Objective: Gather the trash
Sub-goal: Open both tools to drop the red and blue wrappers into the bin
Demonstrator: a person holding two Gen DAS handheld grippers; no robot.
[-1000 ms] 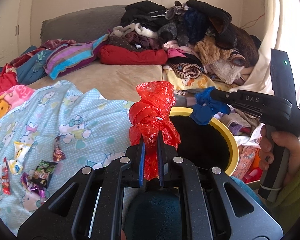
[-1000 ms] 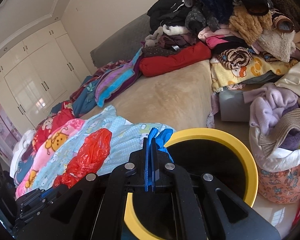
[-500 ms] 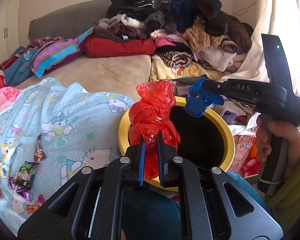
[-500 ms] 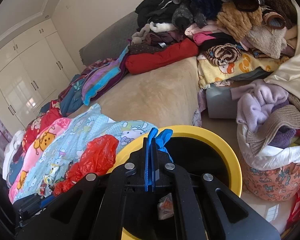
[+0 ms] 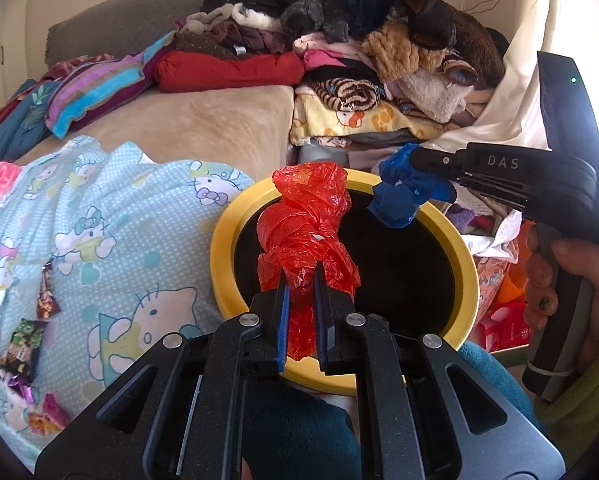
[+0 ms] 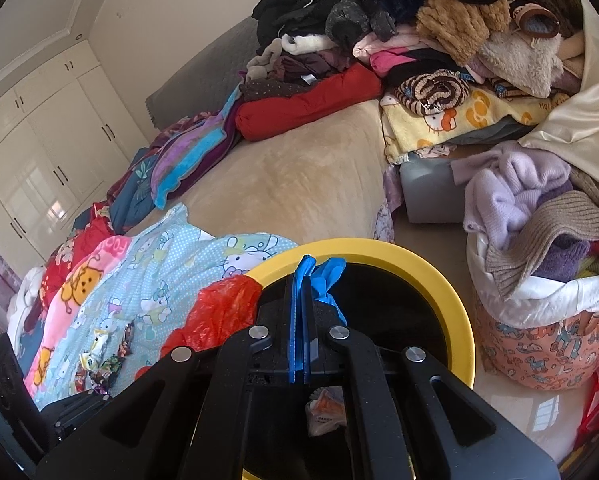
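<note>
Left wrist view: left tongs (image 5: 301, 280) closed on a crumpled red plastic bag (image 5: 305, 228), pinched at its lower end so the bulk stands up past the fingertips. The bag hangs over the near-left part of the yellow-rimmed bin (image 5: 469, 276), inside the rim line; judged held there so that opening the jaws drops it straight into the black interior.

Right tongs (image 5: 413, 160) enter from the right, roughly level, closed on a blue glove (image 5: 405, 198) that dangles over the far-right part of the same opening. The right hand (image 5: 579, 288) wraps the pistol grip below the body, dark-painted nails visible, green sleeve at the wrist.

Right wrist view: blue pads pressed tight with glove material (image 6: 323, 276) bunched ahead of them, bin rim (image 6: 455, 304) directly beneath. Some pale trash (image 6: 325, 408) already lies in the bin.

Both tools converge on 1 opening, angled toward each other, tips near but apart.

Outward: several candy wrappers (image 5: 27, 332) lie uncollected on the blue cartoon-print blanket (image 5: 131, 216) on the bed, left of the bin. Task judged partway.
</note>
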